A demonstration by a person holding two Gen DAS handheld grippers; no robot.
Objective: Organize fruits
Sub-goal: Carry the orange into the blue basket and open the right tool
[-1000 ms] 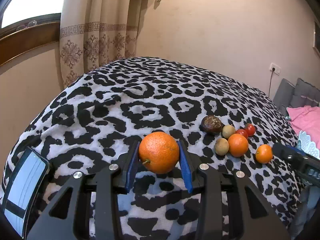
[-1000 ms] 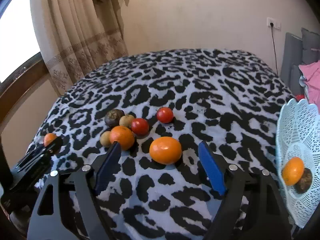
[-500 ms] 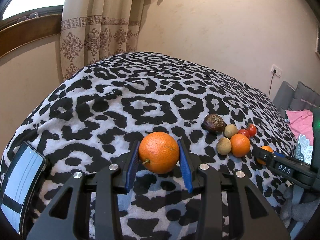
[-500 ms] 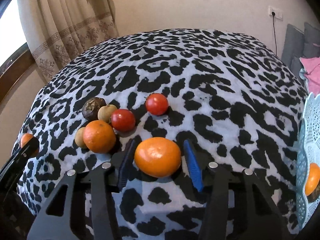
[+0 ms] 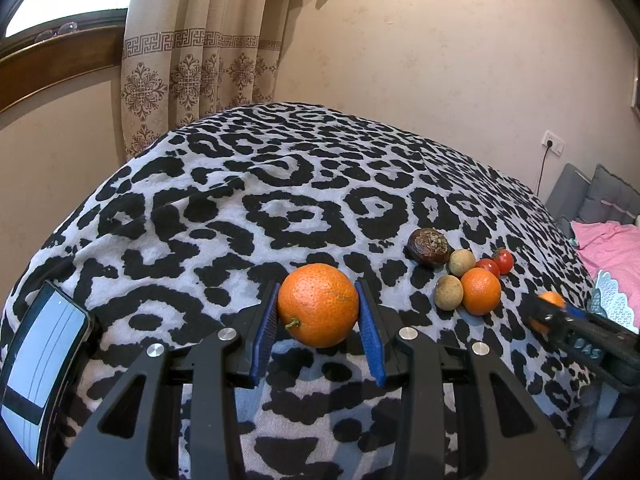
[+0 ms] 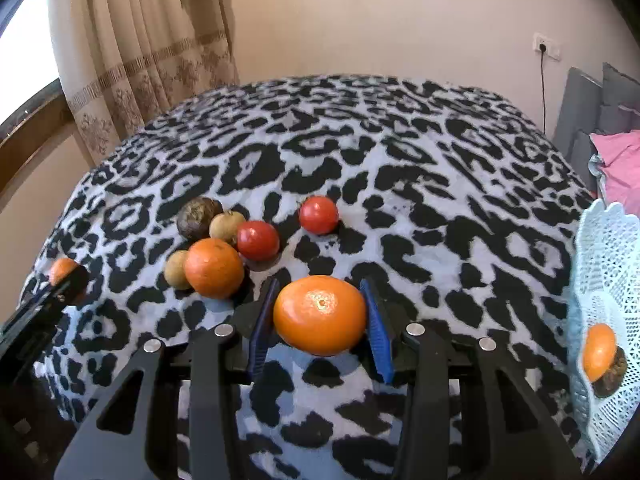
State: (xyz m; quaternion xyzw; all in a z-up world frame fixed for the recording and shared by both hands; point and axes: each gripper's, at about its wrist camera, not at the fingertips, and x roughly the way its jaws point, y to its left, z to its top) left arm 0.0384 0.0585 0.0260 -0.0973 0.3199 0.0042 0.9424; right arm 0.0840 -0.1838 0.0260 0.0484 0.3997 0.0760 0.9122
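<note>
**A:** So, what is carrying the fruit, and what is surrounding it?

**B:** A surface draped in a black-and-white leopard-print cloth [image 5: 280, 200] is filling both views. Behind it a plain cream wall is standing, with a patterned beige curtain [image 5: 192, 60] hanging at the back left beside a wood-framed window [image 5: 60, 52]. A wall socket [image 6: 546, 46] is sitting at the back right, above grey cushions and a pink blanket [image 6: 620, 160].

**A:** Where are the claws?

**B:** The left claw [image 5: 318, 320] is gripping a large orange [image 5: 318, 310] between its blue pads. The right claw [image 6: 320, 320] is closing on a smooth mandarin [image 6: 320, 314], with the pads at the fruit's sides.

**A:** And the rest of the fruit?

**B:** A tight cluster is lying left of the mandarin: a smaller orange [image 6: 214, 268], two tan round fruits, a dark wrinkled fruit [image 6: 198, 218] and a red tomato [image 6: 258, 240]. A second tomato [image 6: 319, 215] is sitting slightly apart.

**A:** What about edges and free space?

**B:** The cloth's far half is lying bare. At the right edge a white lattice basket [image 6: 600, 272] is holding an orange fruit and a dark one. A phone [image 5: 40, 364] is sitting at the near left edge.
</note>
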